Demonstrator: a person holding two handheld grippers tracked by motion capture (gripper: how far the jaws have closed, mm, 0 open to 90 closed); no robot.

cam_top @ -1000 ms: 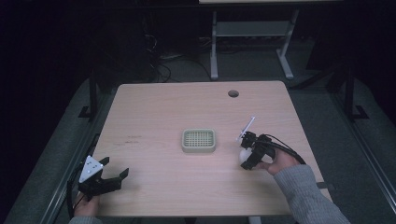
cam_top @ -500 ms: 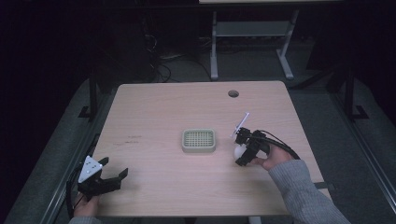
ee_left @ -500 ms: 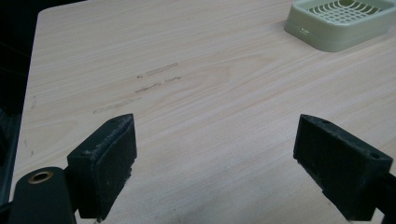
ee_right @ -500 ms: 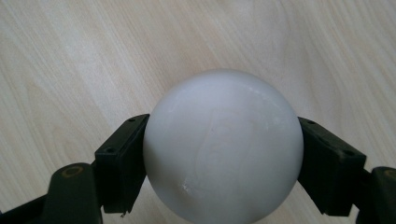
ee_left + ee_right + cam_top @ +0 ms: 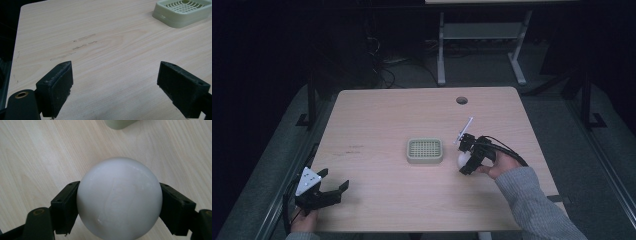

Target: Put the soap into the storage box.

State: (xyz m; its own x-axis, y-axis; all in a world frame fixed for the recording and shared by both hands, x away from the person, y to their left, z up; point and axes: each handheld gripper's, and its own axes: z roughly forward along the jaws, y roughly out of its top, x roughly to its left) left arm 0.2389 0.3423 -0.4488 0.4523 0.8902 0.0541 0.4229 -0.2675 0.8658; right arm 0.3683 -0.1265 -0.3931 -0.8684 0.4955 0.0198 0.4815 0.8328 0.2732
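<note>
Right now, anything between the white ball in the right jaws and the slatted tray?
Nothing visible. The right gripper holds the white ball just right of the slatted tray, and between them lies a short strip of bare table. The left gripper sits far off, open.

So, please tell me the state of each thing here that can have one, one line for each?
Left gripper: open, holding nothing, low over the near left part of the table.
Right gripper: shut on the ball.
Smooth white round ball: clamped between both jaws.
Pale green slotted plastic dish: upright, nothing in it.
Light wooden table: faint scuff marks.
</note>
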